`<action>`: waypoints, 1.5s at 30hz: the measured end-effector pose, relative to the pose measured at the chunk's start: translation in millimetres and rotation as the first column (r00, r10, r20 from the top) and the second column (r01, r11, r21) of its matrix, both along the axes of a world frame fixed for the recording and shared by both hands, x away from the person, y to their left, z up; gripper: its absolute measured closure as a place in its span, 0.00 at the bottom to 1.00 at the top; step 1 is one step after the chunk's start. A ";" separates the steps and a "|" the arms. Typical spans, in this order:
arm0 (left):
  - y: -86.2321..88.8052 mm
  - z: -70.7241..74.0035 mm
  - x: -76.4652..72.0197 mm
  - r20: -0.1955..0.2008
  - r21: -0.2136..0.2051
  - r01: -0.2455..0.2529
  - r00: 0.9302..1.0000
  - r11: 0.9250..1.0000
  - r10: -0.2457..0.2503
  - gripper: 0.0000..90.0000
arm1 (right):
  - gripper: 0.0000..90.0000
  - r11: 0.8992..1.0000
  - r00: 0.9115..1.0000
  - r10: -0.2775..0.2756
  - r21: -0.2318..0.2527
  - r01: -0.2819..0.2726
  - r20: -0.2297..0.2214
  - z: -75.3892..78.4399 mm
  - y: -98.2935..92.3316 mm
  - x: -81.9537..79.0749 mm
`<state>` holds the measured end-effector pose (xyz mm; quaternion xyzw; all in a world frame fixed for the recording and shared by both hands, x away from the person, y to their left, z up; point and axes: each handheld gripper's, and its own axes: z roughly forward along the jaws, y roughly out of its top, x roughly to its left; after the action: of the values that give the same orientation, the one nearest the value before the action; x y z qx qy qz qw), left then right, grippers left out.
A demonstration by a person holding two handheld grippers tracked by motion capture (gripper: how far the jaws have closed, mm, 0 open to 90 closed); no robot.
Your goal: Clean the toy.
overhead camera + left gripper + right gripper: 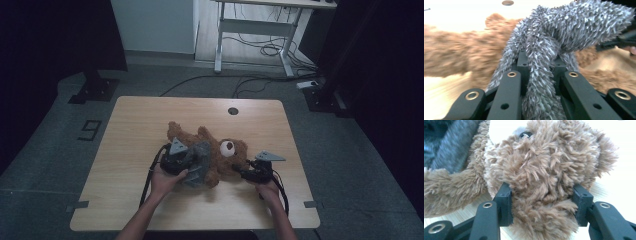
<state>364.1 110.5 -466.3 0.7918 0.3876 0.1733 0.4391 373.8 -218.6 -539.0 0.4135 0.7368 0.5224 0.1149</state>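
Note:
A brown teddy bear lies on its back in the middle of the wooden table, head toward the right. A grey fuzzy cloth is draped over its body. My left gripper sits at the bear's left side. In the left gripper view this gripper is shut on a fold of the grey cloth, which rises from the jaws and hangs over the brown fur. My right gripper is at the bear's head. In the right gripper view its jaws press on both sides of the head.
A round cable hole sits near the table's far edge. Bare wood lies to the left and in front of the bear. Beyond the table stand a white desk frame with floor cables and dark stand bases.

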 end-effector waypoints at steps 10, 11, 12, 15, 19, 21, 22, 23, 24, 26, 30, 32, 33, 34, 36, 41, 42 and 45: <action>24.2 2.8 25.4 0.004 0.076 -0.125 0.992 0.989 0.125 0.85 | 0.52 1.000 1.000 0.003 0.001 -0.003 -0.002 -0.1 -0.7 0.4; 25.1 0.4 27.3 0.003 0.087 -0.132 0.991 0.987 0.133 0.85 | 0.52 1.000 1.000 0.002 0.001 -0.002 -0.002 -0.1 -0.7 0.4; 26.3 -3.3 29.3 0.002 0.108 -0.141 0.990 0.984 0.141 0.85 | 0.52 1.000 1.000 0.002 0.002 -0.002 -0.003 -0.1 -0.6 0.5; 29.4 -13.2 33.3 -0.022 0.098 -0.153 0.987 0.983 0.156 0.85 | 0.52 1.000 1.000 0.000 0.004 0.000 -0.002 -0.1 0.0 0.3; 33.4 -22.3 38.3 -0.040 0.128 -0.172 0.983 0.977 0.178 0.85 | 0.52 1.000 1.000 -0.002 0.006 0.002 0.000 -0.1 0.6 0.2; 36.2 -25.8 40.6 -0.055 0.132 -0.175 0.982 0.976 0.183 0.85 | 0.52 1.000 1.000 -0.002 0.006 0.002 0.000 -0.1 0.6 0.2; 37.3 -27.1 41.2 -0.060 0.137 -0.176 0.981 0.975 0.186 0.85 | 0.52 1.000 1.000 -0.002 0.007 0.002 0.000 -0.1 0.6 0.2; 39.3 -29.8 42.3 -0.069 0.144 -0.178 0.979 0.973 0.190 0.85 | 0.53 1.000 1.000 -0.002 0.007 0.002 0.001 -0.2 0.6 0.2; 41.2 -32.3 43.1 -0.077 0.148 -0.181 0.978 0.972 0.194 0.85 | 0.52 1.000 1.000 -0.001 0.006 0.001 0.002 -0.2 0.6 0.3; 45.7 -38.1 44.6 -0.105 0.142 -0.182 0.975 0.973 0.198 0.85 | 0.53 1.000 1.000 -0.001 0.007 0.001 0.001 -0.1 0.6 0.3; 50.2 -50.1 48.0 -0.147 0.173 -0.187 0.966 0.967 0.213 0.85 | 0.53 1.000 1.000 -0.002 0.007 0.002 0.001 -0.4 0.8 0.3; 53.2 -58.7 49.1 -0.170 0.180 -0.191 0.960 0.965 0.221 0.85 | 0.53 1.000 1.000 -0.002 0.005 0.002 0.001 -0.3 0.9 0.1; 54.5 -61.5 49.1 -0.172 0.180 -0.192 0.959 0.965 0.223 0.85 | 0.53 1.000 1.000 -0.001 0.004 0.001 0.001 -0.3 0.8 0.1; 57.8 -64.4 48.2 -0.178 0.156 -0.197 0.958 0.968 0.223 0.85 | 0.53 1.000 1.000 -0.002 0.003 0.002 0.000 -0.3 0.7 0.1; 60.3 -64.5 45.2 -0.173 0.156 -0.200 0.959 0.967 0.226 0.85 | 0.53 1.000 1.000 -0.001 0.004 0.001 -0.001 -0.6 0.3 0.4; 66.5 -52.8 37.9 -0.134 0.177 -0.215 0.962 0.960 0.240 0.85 | 0.53 1.000 1.000 -0.002 -0.001 0.002 -0.001 -0.5 0.2 0.1; 68.5 -47.3 35.5 -0.122 0.149 -0.215 0.965 0.965 0.233 0.85 | 0.53 1.000 1.000 -0.001 -0.003 0.001 -0.001 -0.5 0.0 0.1; 69.6 -26.5 28.3 -0.073 0.065 -0.202 0.976 0.977 0.207 0.85 | 0.53 1.000 1.000 -0.002 0.002 0.002 -0.006 -0.8 -0.9 0.8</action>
<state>392.4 180.1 -492.8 0.7662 0.4791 0.1972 0.3802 374.6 -219.4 -539.9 0.4160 0.7360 0.5220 0.1129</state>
